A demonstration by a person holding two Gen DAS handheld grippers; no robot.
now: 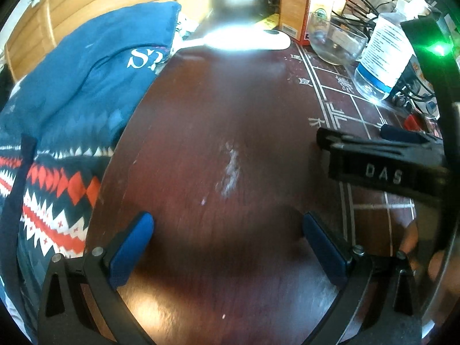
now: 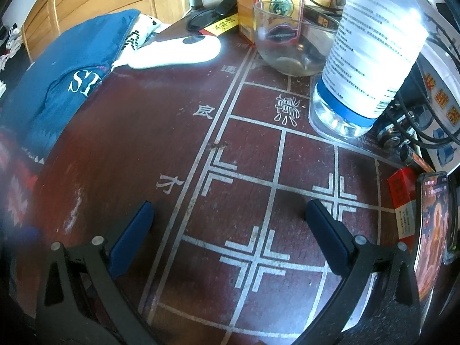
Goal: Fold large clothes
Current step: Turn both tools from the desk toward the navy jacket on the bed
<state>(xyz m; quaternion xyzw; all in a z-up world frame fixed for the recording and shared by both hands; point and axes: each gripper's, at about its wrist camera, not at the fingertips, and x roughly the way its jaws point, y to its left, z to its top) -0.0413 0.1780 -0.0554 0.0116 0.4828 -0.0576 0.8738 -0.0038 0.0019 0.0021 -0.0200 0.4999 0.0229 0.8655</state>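
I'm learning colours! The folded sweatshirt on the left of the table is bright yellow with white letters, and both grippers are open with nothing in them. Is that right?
Almost. The sweatshirt is blue, not yellow, as the left wrist view shows. The rest holds: it has white letters, lies at the left of the table, and the left gripper and right gripper are both open and empty.

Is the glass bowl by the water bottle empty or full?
Nearly empty: the glass bowl is see-through down to its base, with only some small bits lying at the bottom; what they are, cannot tell.
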